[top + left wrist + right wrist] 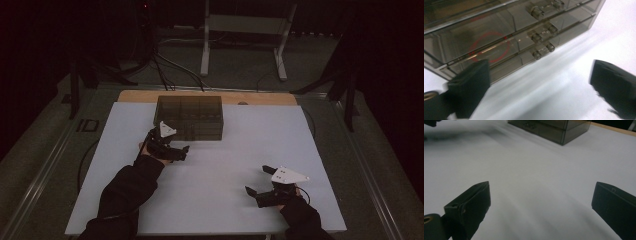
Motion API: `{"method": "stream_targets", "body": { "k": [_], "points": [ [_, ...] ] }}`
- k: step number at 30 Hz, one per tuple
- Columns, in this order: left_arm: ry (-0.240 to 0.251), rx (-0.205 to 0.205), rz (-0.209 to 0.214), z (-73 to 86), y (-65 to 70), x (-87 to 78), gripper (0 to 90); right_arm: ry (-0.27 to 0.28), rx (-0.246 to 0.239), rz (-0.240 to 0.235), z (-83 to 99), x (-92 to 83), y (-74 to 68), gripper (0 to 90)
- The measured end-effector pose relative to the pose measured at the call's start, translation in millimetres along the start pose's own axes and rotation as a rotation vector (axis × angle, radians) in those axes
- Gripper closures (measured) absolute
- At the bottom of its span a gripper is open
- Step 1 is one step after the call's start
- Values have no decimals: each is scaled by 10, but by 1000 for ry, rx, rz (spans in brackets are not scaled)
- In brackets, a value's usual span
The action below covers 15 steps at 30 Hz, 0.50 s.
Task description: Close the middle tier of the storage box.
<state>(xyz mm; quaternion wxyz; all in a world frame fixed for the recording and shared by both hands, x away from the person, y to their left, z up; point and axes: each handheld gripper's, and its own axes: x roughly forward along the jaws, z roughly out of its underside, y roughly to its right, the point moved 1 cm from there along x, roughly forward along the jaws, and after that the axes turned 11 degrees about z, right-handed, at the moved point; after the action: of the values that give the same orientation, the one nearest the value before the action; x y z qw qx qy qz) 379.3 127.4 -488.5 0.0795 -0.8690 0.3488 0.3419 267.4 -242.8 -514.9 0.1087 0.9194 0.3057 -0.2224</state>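
One red ring (489,47) inside the drawer box (519,32), left gripper view

High view is dim, its edges nearly black; gripper views are brighter; table (544,182) glares white; near jaws blur softly.

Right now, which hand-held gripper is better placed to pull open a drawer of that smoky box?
Probably the left hand-held gripper: open right beside the drawer box, facing its knobs. The right hand-held gripper sits well away.
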Motion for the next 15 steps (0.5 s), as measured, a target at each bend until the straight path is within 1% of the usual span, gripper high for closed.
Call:
{"method": "stream_targets", "body": {
  "k": [3,6,7,8,9,10,15],
  "points": [
    [-4,6,21,3,-2,0,37,0,1,1,-1,0,4,24],
    [-18,19,63,9,-3,4,37,-3,-1,-2,-1,6,3,24],
    [-20,15,87,12,-7,7,37,-4,1,-3,-2,11,3,24],
    [-20,15,87,12,-7,7,37,-4,1,-3,-2,11,3,24],
    [-35,10,138,17,-10,10,37,-1,1,-3,-8,12,-1,24],
    [-42,21,157,17,-9,9,37,0,0,-4,-9,12,-3,24],
    [-30,42,206,5,4,-12,37,0,2,-5,-9,11,0,24]
  ]
}}
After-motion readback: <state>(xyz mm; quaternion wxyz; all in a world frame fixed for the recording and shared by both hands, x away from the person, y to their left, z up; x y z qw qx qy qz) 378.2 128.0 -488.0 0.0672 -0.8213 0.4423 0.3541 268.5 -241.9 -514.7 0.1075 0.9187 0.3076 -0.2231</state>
